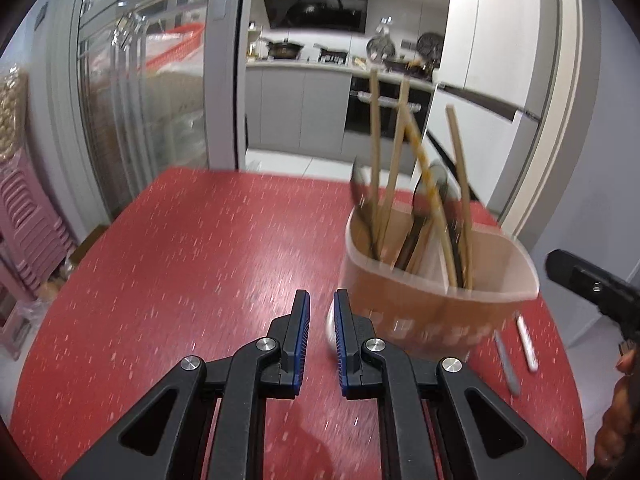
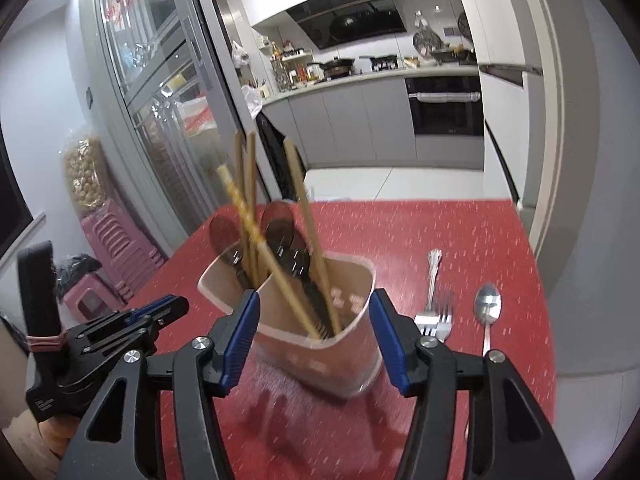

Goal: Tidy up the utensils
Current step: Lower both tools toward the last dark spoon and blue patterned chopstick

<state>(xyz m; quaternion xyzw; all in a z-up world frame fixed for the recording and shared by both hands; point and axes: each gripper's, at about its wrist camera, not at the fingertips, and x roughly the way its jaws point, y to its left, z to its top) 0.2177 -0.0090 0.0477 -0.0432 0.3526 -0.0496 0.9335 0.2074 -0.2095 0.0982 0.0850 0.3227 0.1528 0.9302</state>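
Several wooden chopsticks (image 2: 308, 236) upright in brown holder (image 2: 340, 364)

A red table (image 2: 460, 232) with white specks is seen. A brown cup with a clear rim (image 2: 352, 308) is seen, and shiny silver forks (image 2: 434, 316).

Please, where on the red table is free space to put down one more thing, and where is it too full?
Free: the wide stretch of red table left of the utensil holder, reaching the far edge. Crowded: right of the holder, where forks and a spoon lie close together.
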